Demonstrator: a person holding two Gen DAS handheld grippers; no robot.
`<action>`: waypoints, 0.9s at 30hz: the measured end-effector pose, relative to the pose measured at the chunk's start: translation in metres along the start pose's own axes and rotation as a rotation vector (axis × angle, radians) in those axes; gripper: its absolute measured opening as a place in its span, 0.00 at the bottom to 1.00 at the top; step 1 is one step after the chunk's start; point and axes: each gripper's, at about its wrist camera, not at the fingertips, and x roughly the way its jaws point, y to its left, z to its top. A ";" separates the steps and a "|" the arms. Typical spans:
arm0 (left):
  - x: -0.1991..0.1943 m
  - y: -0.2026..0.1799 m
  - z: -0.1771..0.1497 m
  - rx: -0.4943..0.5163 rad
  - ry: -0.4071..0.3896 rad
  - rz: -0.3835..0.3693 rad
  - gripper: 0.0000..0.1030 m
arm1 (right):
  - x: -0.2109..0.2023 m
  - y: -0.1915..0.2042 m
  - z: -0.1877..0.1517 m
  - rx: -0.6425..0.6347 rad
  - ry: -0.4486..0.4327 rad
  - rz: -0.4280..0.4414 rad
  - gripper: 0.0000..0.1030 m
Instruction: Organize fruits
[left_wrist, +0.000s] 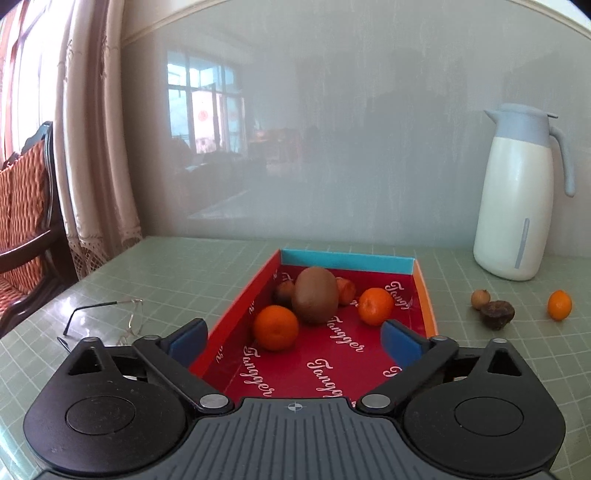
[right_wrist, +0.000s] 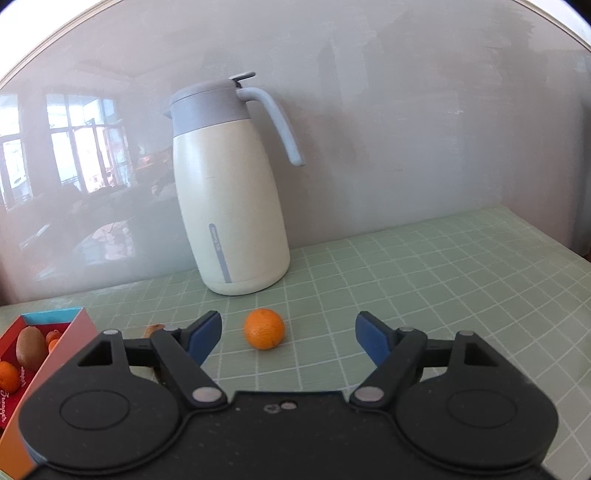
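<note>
Fruits lie partly in the red box (left_wrist: 369, 369) and partly loose on the green gridded table (left_wrist: 184, 273). Nearest to us, our left gripper (left_wrist: 293, 341) hangs over the box's near end with its blue pads (left_wrist: 400, 341) spread wide and nothing between them. Just past the pads a small orange (left_wrist: 276, 327) sits in the box by its left wall, with a kiwi (left_wrist: 316, 295) behind it and a second orange (left_wrist: 376, 305) further right; two smaller fruits are half hidden behind the kiwi near the blue back wall.

Our right gripper (right_wrist: 288, 338) hovers low over the table, its jaws wide and empty. A loose orange (right_wrist: 264, 329) lies on the mat just ahead of the gap between the fingers, touching neither. Left of it, between orange and box, a small brown fruit (left_wrist: 480, 299) and a dark wrinkled one (left_wrist: 497, 314) lie close together.

Spectacles (left_wrist: 125, 319) lie left of the box. Furthest off, a cream jug (right_wrist: 231, 206) with a grey lid stands upright against the wall.
</note>
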 end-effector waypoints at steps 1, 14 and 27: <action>-0.001 0.001 0.000 -0.004 0.001 0.002 0.98 | 0.001 0.002 -0.001 -0.006 0.000 0.003 0.77; 0.004 0.033 -0.002 -0.045 0.005 0.060 1.00 | 0.007 0.036 -0.007 -0.124 -0.012 0.044 0.77; 0.015 0.096 -0.014 -0.113 0.039 0.170 1.00 | 0.031 0.093 -0.020 -0.274 0.017 0.110 0.75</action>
